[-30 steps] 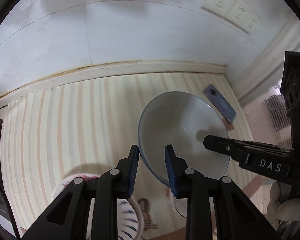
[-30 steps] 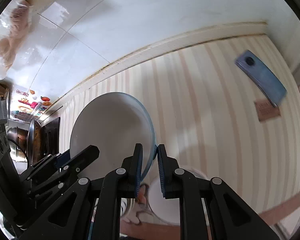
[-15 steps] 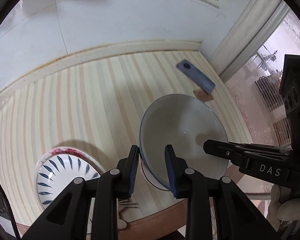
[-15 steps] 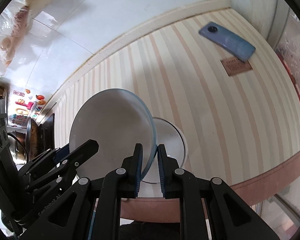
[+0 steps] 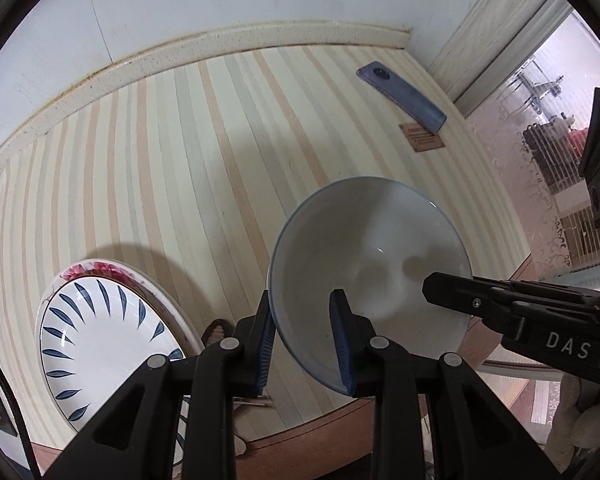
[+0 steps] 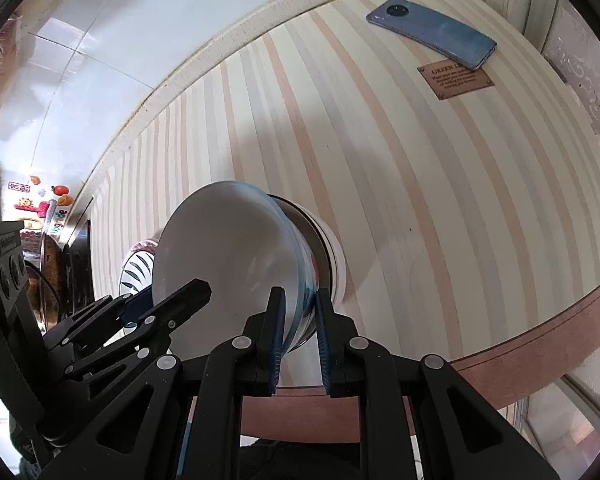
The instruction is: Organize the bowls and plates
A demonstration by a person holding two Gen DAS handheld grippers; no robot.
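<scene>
Bowl and grippers have travelled toward the near edge of the striped table (image 5: 180,152) over the last second: the blue-grey smartphone (image 5: 400,94) and brown label card (image 5: 422,140), once close behind the bowl, now lie well apart from it at the far right corner, and the white plate with dark blue leaf strokes (image 5: 100,344) has come fully into the left wrist view at lower left. More telling, in the right wrist view the pale blue-rimmed ceramic bowl (image 6: 228,256) now sits over the metal bowl nested in a white one (image 6: 320,248), where a second ago only a white dish showed below it. My reading is that the carry is nearly over and the stacking step is at hand — the bowl looks to be lowered into that nest, though contact cannot be confirmed.

Both tools grip the same bowl by its rim. The left gripper (image 5: 302,336) has its blue pads either side of the near-left rim, with a visible gap inside, so it brackets rather than pinches hard; the right gripper (image 6: 298,336) is clamped tight on the opposite rim.

The bowl is tilted, not level: its mouth faces up and toward the left gripper, its base toward the stack — its axis leans that way.
</scene>
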